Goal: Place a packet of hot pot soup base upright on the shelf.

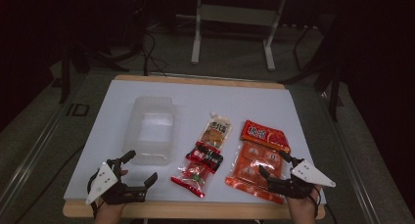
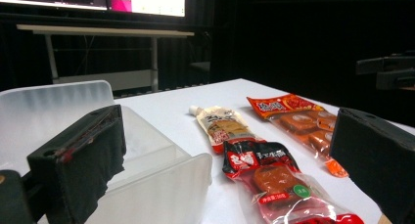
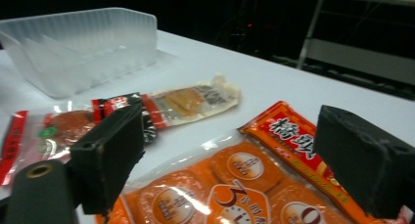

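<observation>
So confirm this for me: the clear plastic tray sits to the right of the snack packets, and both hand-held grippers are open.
Wrong on the side. The clear plastic tray sits left of the snack packets, as the high view shows. Both the left hand-held gripper and the right hand-held gripper are open.

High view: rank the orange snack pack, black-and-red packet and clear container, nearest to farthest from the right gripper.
From the right gripper:
1. Orange snack pack, under its fingers, at the table's right.
2. Black-and-red packet, to the left, mid-table.
3. Clear container, farthest left, close to the left gripper.
</observation>
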`<action>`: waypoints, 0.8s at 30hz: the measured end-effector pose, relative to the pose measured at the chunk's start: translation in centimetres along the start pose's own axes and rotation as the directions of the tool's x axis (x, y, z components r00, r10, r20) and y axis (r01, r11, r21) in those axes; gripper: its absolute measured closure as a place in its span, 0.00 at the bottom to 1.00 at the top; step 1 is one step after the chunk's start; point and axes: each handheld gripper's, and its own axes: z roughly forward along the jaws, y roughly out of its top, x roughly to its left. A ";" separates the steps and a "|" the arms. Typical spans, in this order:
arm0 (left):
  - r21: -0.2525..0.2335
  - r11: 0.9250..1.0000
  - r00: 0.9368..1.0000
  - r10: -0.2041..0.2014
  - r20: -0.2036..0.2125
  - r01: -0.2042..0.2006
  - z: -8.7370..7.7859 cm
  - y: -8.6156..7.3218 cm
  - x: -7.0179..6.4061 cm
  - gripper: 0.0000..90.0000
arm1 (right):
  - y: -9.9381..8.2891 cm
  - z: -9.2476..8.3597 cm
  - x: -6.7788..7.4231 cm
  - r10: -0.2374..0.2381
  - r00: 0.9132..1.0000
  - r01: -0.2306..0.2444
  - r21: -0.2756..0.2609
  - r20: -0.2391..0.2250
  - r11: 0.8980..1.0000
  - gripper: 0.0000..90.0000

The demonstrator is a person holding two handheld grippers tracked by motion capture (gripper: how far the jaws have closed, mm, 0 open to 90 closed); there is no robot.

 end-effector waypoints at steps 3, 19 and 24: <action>0.009 1.000 1.000 0.002 0.003 -0.002 0.1 -0.1 0.0 0.01 | 0.0 -0.1 -0.1 0.010 1.000 -0.010 -0.007 0.003 1.000 0.13; 0.056 0.998 0.998 0.030 0.060 -0.033 0.4 0.1 -1.0 0.01 | 1.6 0.2 1.4 0.002 0.989 0.003 0.039 -0.147 0.999 0.11; 0.061 0.998 0.997 0.025 0.068 -0.029 0.5 0.1 -1.1 0.01 | 2.8 -0.4 1.4 -0.005 0.986 0.004 -0.004 -0.169 1.000 0.11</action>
